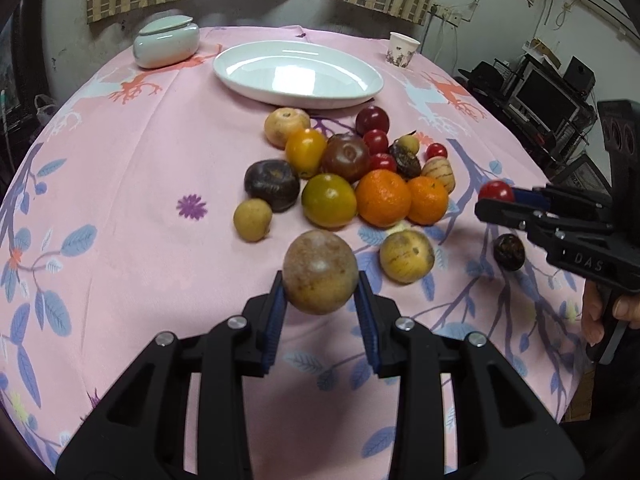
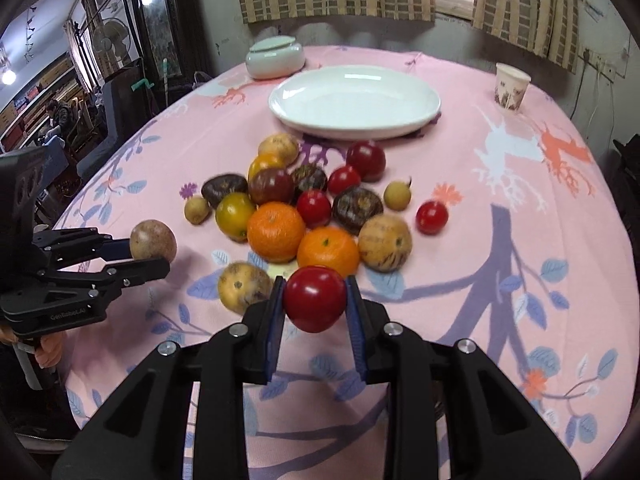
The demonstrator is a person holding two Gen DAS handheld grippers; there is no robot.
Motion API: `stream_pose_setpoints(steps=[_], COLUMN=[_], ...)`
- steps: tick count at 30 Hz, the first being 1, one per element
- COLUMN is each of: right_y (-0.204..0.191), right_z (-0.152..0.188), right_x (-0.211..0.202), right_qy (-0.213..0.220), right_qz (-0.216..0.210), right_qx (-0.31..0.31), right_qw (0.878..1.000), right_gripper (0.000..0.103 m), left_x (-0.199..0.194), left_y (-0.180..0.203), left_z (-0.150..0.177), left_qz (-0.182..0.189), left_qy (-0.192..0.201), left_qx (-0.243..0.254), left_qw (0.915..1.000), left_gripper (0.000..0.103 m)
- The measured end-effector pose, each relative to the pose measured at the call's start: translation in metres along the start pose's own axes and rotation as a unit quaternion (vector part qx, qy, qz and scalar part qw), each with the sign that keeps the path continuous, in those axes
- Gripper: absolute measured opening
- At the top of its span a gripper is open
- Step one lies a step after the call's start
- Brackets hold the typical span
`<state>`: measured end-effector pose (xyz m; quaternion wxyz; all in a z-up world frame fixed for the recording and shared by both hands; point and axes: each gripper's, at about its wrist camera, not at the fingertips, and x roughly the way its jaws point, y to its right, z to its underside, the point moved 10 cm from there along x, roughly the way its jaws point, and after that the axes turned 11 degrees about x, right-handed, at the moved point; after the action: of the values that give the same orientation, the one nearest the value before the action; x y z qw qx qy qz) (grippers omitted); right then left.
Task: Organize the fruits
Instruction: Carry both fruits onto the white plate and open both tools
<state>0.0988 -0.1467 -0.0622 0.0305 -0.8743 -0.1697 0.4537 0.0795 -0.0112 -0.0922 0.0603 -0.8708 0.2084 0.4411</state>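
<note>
My left gripper (image 1: 320, 292) is shut on a round tan-brown fruit (image 1: 320, 272) and holds it above the pink cloth; it also shows in the right wrist view (image 2: 154, 245). My right gripper (image 2: 315, 300) is shut on a red tomato (image 2: 315, 298), also seen in the left wrist view (image 1: 496, 192). A pile of fruits lies mid-table: two oranges (image 1: 383, 198), a green-yellow tomato (image 1: 329, 200), dark tomatoes (image 1: 272, 185), small red tomatoes (image 1: 373, 120) and tan fruits (image 1: 407, 256). A white oval plate (image 1: 298, 74) stands behind the pile, with nothing in it.
A pale green lidded jar (image 1: 166, 42) stands at the back left. A paper cup (image 1: 402, 50) stands at the back right. A small dark fruit (image 1: 509, 252) lies apart near the right gripper. The round table's edge drops off on all sides.
</note>
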Motion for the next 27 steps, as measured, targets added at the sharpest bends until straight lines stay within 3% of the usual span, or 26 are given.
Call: stream_pose_setpoints(steps=[8,11,16,22,26,27], right_y=[0.025,0.037,0.052,0.062,0.068,0.069], right_z=[-0.107,-0.137,-0.171,-0.196,-0.207,-0.209], right_x=[0.025,0.061,0.126,0.187,0.206,0.21], right_qy=[0.049,0.046,0.005,-0.029,-0.033,-0.037], right_qz=[0.036,0.041,0.049,0.063,0.065,0.066], right_qx=[-0.012,-0.011,-0.019,-0.034,-0.025,-0.02], right_qw=[0.998,0.998,0.999,0.997,0.997,0.997], right_gripper=[0.029,0.029,0.029,0.029,0.031,0.033], left_x=[0.013,0.043,0.107,0.17,0.184,0.184], left_y=[-0.021,-0.037,-0.069,-0.1,-0.108,-0.111], left_z=[-0.101,-0.142,-0.194,-0.215,-0.217,-0.219], left_qz=[-0.032,-0.041,-0.052,-0.071,-0.073,-0.074], left_qy=[0.014,0.007,-0.012,-0.054,-0.059,-0.055], left_qx=[0.045,0.048,0.031,0.019,0.007,0.001], left_qw=[0.9984,0.998,0.9981,0.9958,0.9955,0.9958], left_gripper=[0.034,0.034,0.034,0.034,0.035,0.04])
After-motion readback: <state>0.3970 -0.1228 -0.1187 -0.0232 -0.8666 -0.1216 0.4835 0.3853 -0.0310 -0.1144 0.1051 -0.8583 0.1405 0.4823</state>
